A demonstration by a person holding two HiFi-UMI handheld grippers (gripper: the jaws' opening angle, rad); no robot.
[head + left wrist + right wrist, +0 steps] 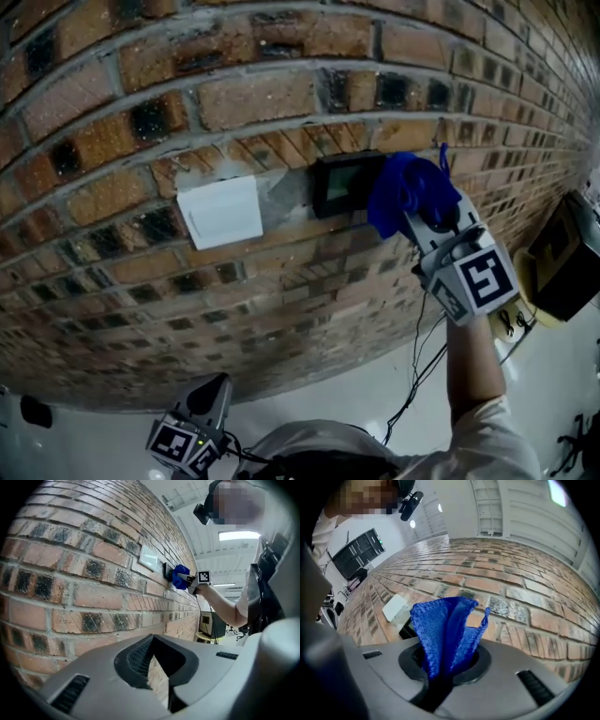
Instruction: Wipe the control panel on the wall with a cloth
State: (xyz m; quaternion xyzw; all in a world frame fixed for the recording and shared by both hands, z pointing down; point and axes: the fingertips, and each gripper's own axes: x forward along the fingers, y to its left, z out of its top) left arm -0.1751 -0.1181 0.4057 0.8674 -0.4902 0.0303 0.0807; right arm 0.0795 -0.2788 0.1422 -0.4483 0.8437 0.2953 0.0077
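The control panel (345, 186) sits on the brick wall (281, 94). A flat plate (220, 211) is on the wall just left of it. The cloth (403, 190), in the right hand-held gripper (419, 214), is against the panel's right edge. The left hand-held gripper (214, 392) is low down, well apart from the panel.

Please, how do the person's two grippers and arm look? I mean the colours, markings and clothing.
Both grippers are light grey plastic. The right gripper carries a cube with black-and-white square markers, and so does the left gripper. The fingers are dark and ribbed on the inside. The person wears a white short sleeve.
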